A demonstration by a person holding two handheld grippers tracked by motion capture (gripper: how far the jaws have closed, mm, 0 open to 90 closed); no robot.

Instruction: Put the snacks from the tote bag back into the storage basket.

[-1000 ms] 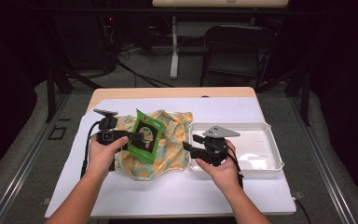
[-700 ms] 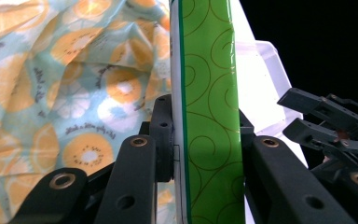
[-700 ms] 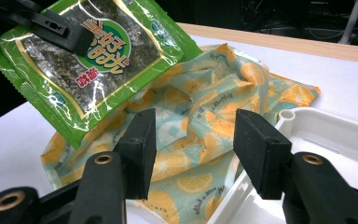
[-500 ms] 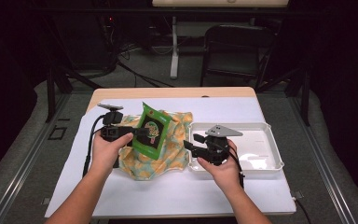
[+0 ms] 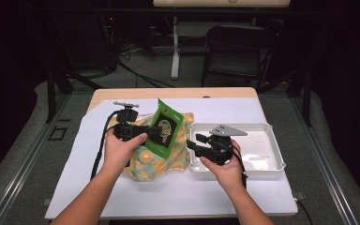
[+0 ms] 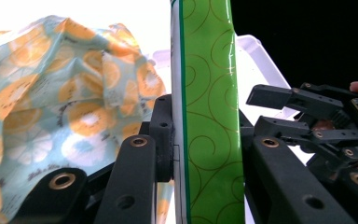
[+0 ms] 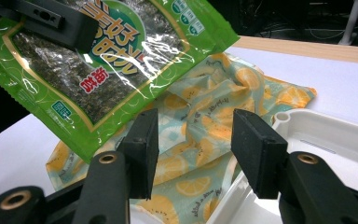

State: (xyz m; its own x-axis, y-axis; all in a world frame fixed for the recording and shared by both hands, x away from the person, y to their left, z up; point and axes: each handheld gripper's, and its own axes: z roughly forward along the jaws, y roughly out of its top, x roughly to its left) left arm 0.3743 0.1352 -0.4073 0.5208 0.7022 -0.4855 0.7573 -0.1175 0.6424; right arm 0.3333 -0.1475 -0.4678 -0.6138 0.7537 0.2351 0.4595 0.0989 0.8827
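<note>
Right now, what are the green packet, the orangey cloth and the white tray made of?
Green packet: glossy plastic film, judging by glare and crinkles. Orangey cloth: soft printed fabric, matte, rumpled into folds. White tray: probably smooth moulded plastic with a rounded rim.

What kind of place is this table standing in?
Probably a lab or recording room, not a home. The table has a white sheet over it and stands on grey carpet in a dark room, cables run over the floor behind it, and a black chair stands at another desk.
</note>
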